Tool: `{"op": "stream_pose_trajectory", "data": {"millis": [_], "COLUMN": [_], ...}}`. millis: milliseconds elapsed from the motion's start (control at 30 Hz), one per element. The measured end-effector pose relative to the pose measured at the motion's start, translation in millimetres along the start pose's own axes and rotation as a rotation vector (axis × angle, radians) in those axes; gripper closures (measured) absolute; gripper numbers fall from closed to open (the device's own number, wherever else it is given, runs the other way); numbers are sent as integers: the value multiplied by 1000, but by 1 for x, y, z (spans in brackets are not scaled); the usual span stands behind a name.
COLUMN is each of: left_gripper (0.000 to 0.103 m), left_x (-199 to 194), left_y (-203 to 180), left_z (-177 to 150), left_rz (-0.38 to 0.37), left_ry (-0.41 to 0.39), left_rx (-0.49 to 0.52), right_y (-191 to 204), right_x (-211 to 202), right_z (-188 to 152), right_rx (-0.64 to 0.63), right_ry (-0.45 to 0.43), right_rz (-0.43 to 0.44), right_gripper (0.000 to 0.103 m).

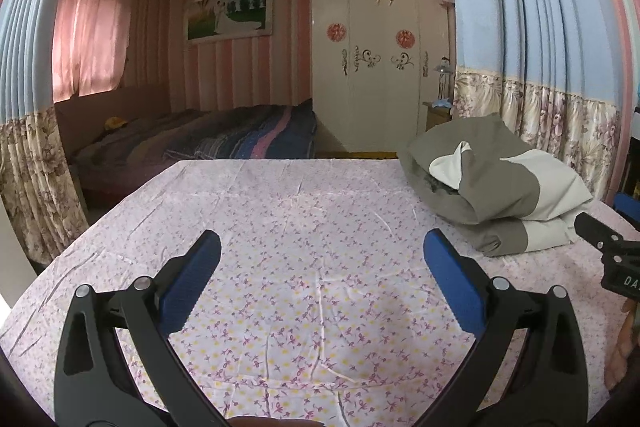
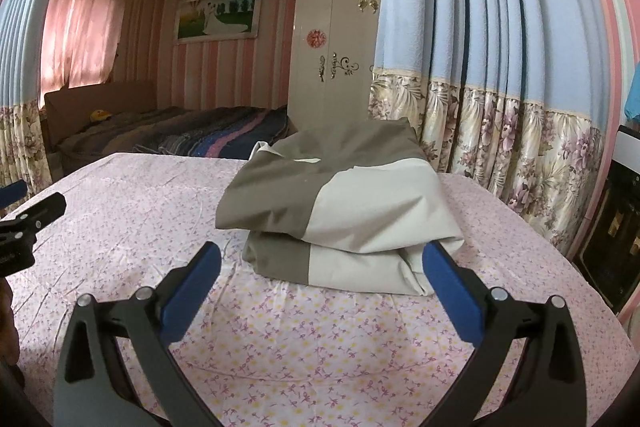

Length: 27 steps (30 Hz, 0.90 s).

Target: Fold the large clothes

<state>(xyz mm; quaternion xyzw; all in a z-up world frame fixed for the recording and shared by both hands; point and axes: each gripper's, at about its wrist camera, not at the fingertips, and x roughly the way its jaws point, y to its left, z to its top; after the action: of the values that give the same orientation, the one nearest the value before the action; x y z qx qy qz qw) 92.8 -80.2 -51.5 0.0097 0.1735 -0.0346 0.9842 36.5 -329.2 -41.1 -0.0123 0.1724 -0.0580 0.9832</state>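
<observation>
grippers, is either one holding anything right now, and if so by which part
Nothing is held. The left gripper and the right gripper both have their jaws open over the floral sheet; the folded grey and cream cloth lies untouched.

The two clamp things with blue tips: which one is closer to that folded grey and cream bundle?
The right gripper: the folded bundle lies just beyond its fingertips, while it sits well off to the side of the left gripper. Both are open and empty.
</observation>
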Motion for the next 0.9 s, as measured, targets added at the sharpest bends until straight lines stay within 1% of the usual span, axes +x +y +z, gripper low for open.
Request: {"op": "stream_pose_trajectory", "data": {"millis": [233, 433, 600, 767, 900], "left_gripper": [3, 3, 3, 3, 3], "left_x": [0, 0, -1, -4, -6], "left_y": [-1, -5, -5, -1, -2], "left_z": [-1, -2, -1, 0, 0], "left_rz": [10, 29, 18, 23, 40], "left_ry": [-1, -8, -3, -16, -31], "left_rx": [7, 25, 17, 5, 20], "right_y": [3, 4, 3, 3, 4], "right_x": [1, -1, -1, -1, -2], "right_z": [-4, -5, -5, -5, -5], "right_rx": [-13, -15, -16, -22, -26], "right_ry": [15, 10, 9, 13, 13], "right_rz": [-3, -5, -7, -9, -13], "right_gripper": [2, 2, 2, 2, 2]}}
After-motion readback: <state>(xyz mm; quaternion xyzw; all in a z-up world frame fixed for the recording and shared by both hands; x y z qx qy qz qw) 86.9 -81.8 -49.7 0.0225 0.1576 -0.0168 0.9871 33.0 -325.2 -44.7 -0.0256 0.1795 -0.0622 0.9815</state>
